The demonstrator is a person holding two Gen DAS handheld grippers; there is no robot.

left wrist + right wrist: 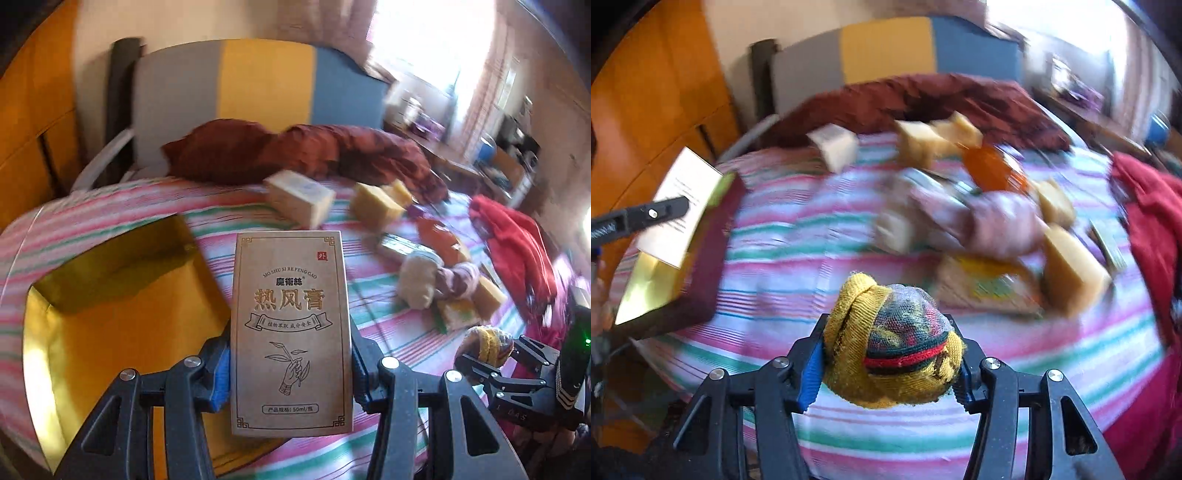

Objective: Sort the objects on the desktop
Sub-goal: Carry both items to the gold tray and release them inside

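My left gripper (290,369) is shut on a tan cardboard box with Chinese print (290,325), held upright above the striped bed next to an open gold-lined box (122,306). My right gripper (886,373) is shut on a rolled yellow sock ball with red and green stripes (892,343), held above the striped sheet (798,236). The right gripper with the sock ball also shows at the right of the left wrist view (487,347). The left gripper with its tan box shows at the left of the right wrist view (676,206), over the gold-lined box (653,284).
Several tan and yellow boxes (299,197), an orange packet (439,240) and rolled socks (436,280) lie scattered on the bed. A dark red blanket (295,151) lies by the headboard (258,81). Red clothing (517,251) lies at the right. An orange wardrobe (653,92) stands left.
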